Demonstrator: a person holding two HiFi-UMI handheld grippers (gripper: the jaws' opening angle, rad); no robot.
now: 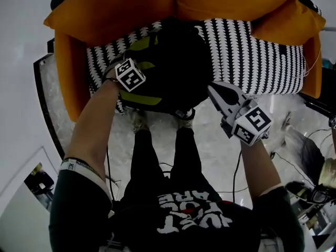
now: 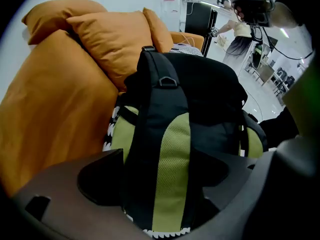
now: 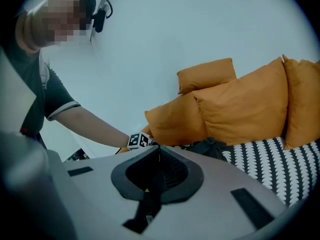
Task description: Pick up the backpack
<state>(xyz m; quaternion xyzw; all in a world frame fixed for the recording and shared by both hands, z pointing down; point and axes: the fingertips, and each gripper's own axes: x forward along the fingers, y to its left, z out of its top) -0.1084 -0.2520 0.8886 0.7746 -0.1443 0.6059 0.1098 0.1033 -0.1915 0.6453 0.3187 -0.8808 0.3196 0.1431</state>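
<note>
Black-and-green backpack (image 1: 173, 62) sits unlifted on the orange sofa (image 1: 68, 72) at twelve o'clock. The left gripper (image 2: 165, 184) gapes wide around it, not yet pressing. The right gripper (image 3: 159, 151), jaws together and empty, hovers at four o'clock.

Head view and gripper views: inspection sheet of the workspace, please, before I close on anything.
Surface: black-and-white patterned seat of an orange sofa.
Job's things: backpack on the seat, black and green.
Clutter: dark gear on the floor, right, unclear.
Grippers: left gripper open, backpack between its jaws; right gripper shut, empty.
Cables: loose leads on the floor.
Surroundings: orange cushions, white wall, another person beyond.
</note>
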